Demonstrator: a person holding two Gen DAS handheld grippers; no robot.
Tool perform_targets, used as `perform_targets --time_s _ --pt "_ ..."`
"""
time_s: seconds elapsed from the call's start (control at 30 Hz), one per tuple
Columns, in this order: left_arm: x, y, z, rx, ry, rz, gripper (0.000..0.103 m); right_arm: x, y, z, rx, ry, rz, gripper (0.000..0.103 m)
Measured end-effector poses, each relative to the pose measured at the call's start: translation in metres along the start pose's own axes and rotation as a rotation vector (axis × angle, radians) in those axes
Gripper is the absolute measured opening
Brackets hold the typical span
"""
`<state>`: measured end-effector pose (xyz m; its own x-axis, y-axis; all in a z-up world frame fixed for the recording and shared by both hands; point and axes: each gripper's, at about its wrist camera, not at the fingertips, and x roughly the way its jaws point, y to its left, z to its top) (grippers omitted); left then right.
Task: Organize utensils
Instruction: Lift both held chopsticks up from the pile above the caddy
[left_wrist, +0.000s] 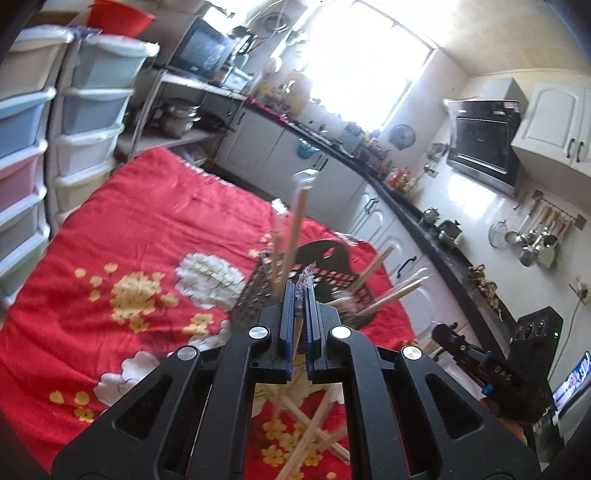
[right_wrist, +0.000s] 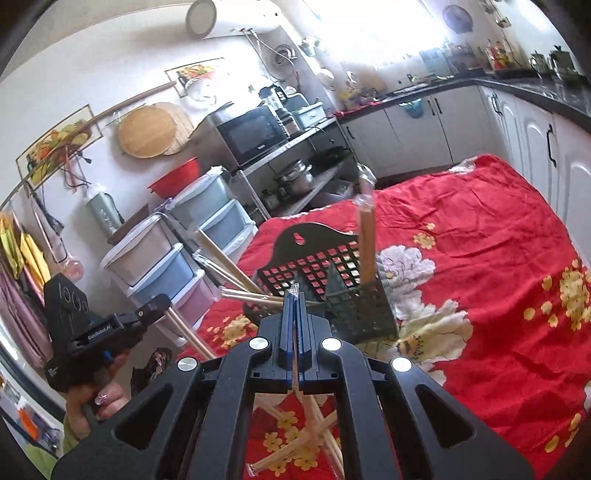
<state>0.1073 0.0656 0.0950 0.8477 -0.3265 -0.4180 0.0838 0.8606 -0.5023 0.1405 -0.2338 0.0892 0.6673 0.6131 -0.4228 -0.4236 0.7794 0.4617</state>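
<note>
The left gripper (left_wrist: 299, 291) has its blue pads (left_wrist: 290, 325) pressed together on a pair of wrapped chopsticks (left_wrist: 295, 354). A crinkle of clear wrapper (left_wrist: 307, 277) pokes out past the tips, and the sticks hang down below the jaws toward the red floral cloth (left_wrist: 147, 229). The right gripper (right_wrist: 294, 295) is likewise clamped narrow on its own wrapped pair (right_wrist: 295, 373), wrapper end (right_wrist: 294, 288) showing at the tips and the sticks trailing down beneath.

A black holder (right_wrist: 317, 266) — a perforated caddy with a tall back plate and a hanging hole — stands on the cloth just beyond both grippers, roughly mid-table and toward the near edge. In the right wrist view one wrapped pair (right_wrist: 366, 236) stands upright in its right-hand compartment (right_wrist: 358, 317), and several more (right_wrist: 229, 269) lean out to the left from the other side. The left wrist view shows the same holder (left_wrist: 325, 273) from the opposite side, with upright sticks (left_wrist: 295, 229) in front and others slanting to the right (left_wrist: 391, 291).

More loose wrapped chopsticks (right_wrist: 306, 439) lie crossed on the cloth at the near edge, directly below the grippers; they also show in the left wrist view (left_wrist: 310, 435).

A hand (right_wrist: 99, 402) grips the left gripper's handle at the left of the right wrist view. Stacked plastic drawers (left_wrist: 74, 122) stand beside the table's far corner.
</note>
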Motion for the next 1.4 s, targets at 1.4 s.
perform_targets --time_s 1.4 --pt "0.004 -0.106 0.086 0.176 -0.18 -0.147 0.002 -0.037 0.052 0.084 -0.142 -0.237 0.078 0.002"
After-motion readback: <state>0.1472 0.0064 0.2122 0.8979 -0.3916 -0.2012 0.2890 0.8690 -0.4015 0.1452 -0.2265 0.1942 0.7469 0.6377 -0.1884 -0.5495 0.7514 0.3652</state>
